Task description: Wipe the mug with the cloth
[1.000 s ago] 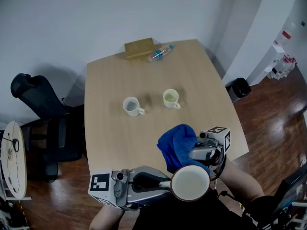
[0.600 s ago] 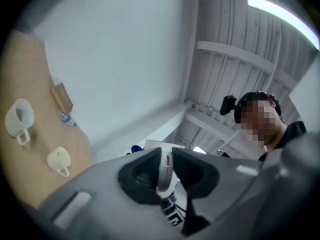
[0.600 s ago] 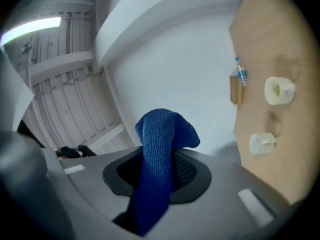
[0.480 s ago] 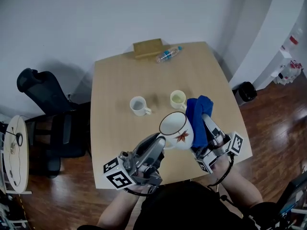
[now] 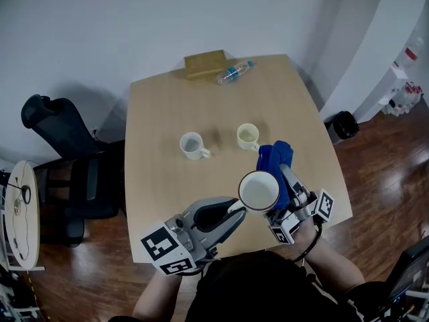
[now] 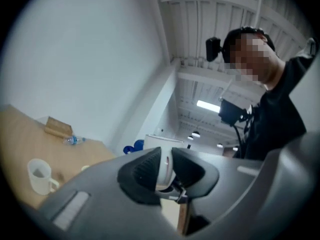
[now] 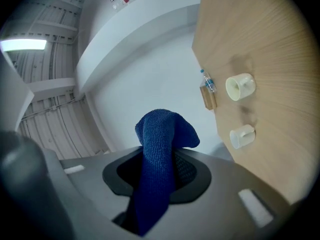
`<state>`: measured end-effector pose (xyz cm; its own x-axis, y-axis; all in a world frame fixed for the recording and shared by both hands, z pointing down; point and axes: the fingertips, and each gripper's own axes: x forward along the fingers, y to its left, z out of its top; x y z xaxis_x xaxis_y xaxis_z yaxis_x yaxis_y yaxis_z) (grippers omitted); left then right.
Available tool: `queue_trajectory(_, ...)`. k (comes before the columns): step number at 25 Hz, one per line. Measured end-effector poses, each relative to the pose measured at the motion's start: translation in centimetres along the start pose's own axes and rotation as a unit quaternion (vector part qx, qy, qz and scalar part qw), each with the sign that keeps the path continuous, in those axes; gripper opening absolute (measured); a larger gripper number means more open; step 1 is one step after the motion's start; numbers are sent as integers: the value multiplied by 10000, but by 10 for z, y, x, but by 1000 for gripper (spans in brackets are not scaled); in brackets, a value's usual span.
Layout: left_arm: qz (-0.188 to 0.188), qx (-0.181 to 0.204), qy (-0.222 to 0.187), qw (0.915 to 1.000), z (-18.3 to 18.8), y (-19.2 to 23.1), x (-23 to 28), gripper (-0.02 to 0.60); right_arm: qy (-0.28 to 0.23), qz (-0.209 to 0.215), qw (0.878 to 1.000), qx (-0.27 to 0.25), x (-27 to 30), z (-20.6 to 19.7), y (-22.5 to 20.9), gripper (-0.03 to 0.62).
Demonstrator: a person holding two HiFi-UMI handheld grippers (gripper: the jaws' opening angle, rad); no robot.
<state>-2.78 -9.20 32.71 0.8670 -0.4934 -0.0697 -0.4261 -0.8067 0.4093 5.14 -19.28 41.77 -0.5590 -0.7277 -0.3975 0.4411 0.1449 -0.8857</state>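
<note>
The wooden table (image 5: 161, 113) spreads below both tools. The left gripper (image 6: 166, 171) is clamped on the handle of the white mug (image 5: 259, 192), and though its jaws have just eased a shade wider, the handle sits pinched between the pads. The mug hangs above the table's near edge, mouth up. The right gripper (image 7: 160, 169) is closed on the blue cloth (image 5: 273, 158), which bunches out past its jaws just beside the mug's far right wall; whether they touch cannot be told.

The wipe probably goes best if the left grip firms up so the mug cannot swivel on its handle; the cloth's loose bulge, not the jaw tips, should press the wall and sweep round it.

Counted: one table; two grippers; three mugs, one held and two standing well apart (image 5: 191, 145) (image 5: 247, 136); one cloth; one wooden block (image 5: 205, 64); one bottle (image 5: 233, 72).
</note>
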Motion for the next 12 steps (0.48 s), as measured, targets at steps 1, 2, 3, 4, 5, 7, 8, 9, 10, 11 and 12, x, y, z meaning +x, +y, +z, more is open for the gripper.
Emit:
queue_trajectory(1,64,174,243,9995,-4,-1,1,71,-50,-9,10000,-3,-2,3,-1,115)
queue_trajectory(2,143,317,464,9983,-9,0,2,71,-88,-13,10000,-21,-3,6,-2,115)
queue_trajectory(3,218,407,649,9968,-13,1,2,71,-119,-12,9999,-47,-5,9,-1,115)
queue_trajectory(4,276,445,801,9954,-17,2,2,71,-141,-13,9999,-83,-5,11,0,115)
queue_trajectory(5,319,458,925,9942,-21,3,2,72,-156,-21,9998,-130,-6,14,1,115)
queue_trajectory(7,395,534,1119,9915,-29,4,2,74,-192,-66,9996,-209,-8,17,2,115)
queue_trajectory(8,426,622,1225,9896,-35,4,2,74,-224,-103,9994,-240,-10,19,1,115)
queue_trajectory(9,457,734,1362,9869,-42,6,1,75,-261,-140,9992,-269,-12,22,0,115)
queue_trajectory(10,504,859,1531,9832,-49,9,0,75,-303,-163,9990,-286,-13,24,0,115)
queue_trajectory(11,569,982,1720,9785,-56,13,-2,75,-345,-171,9988,-290,-14,26,0,115)
queue_trajectory(12,637,1077,1894,9739,-63,18,-3,74,-373,-173,9987,-298,-15,28,0,115)
